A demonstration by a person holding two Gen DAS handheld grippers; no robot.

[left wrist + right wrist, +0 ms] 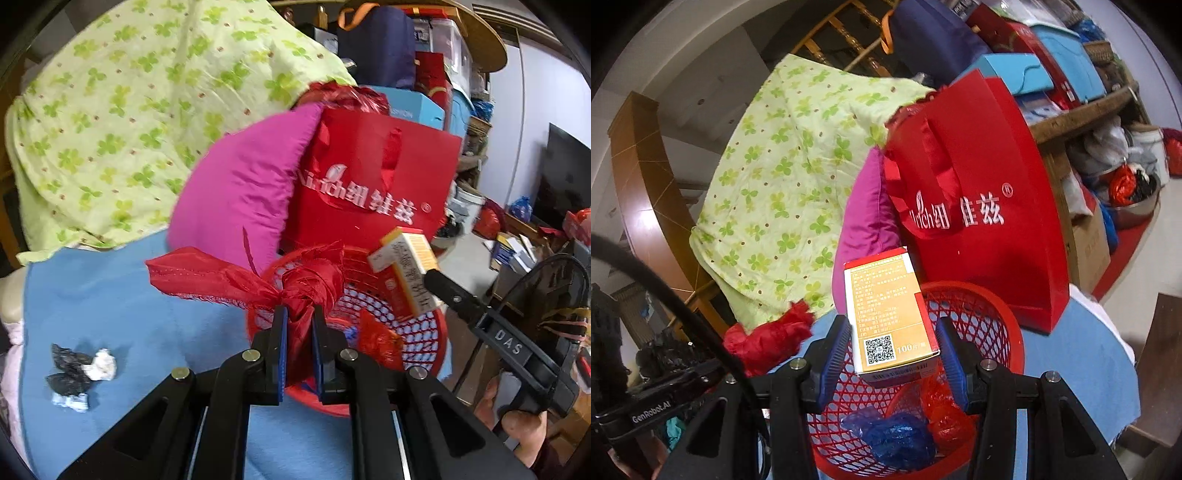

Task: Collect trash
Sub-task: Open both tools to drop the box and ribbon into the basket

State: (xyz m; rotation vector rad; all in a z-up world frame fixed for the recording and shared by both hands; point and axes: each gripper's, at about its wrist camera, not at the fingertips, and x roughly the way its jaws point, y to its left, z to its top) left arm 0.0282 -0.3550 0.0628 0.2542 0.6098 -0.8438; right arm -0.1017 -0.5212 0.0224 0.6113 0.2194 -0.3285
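A red mesh basket (pixel 424 332) (pixel 979 306) stands on the blue-covered bed. My left gripper (pixel 299 317) is shut on the red ribbon (pixel 295 288) knotted at the basket's rim. My right gripper (pixel 892 347) (pixel 436 280) is above the basket with its jaws apart; an orange and white medicine box (pixel 886 314) (pixel 404 266) sits between the pads with gaps on both sides, over the basket. Blue plastic trash (pixel 894 437) and red plastic trash (pixel 945 417) (pixel 380 341) lie in the basket. More scraps, black, white and pale blue (pixel 79 373), lie on the bed at left.
A red paper gift bag (pixel 373 184) (pixel 979 206) and a magenta pillow (pixel 243 192) stand right behind the basket. A green clover-print quilt (pixel 129 110) is heaped at the back left. Stacked boxes and clutter fill the right side.
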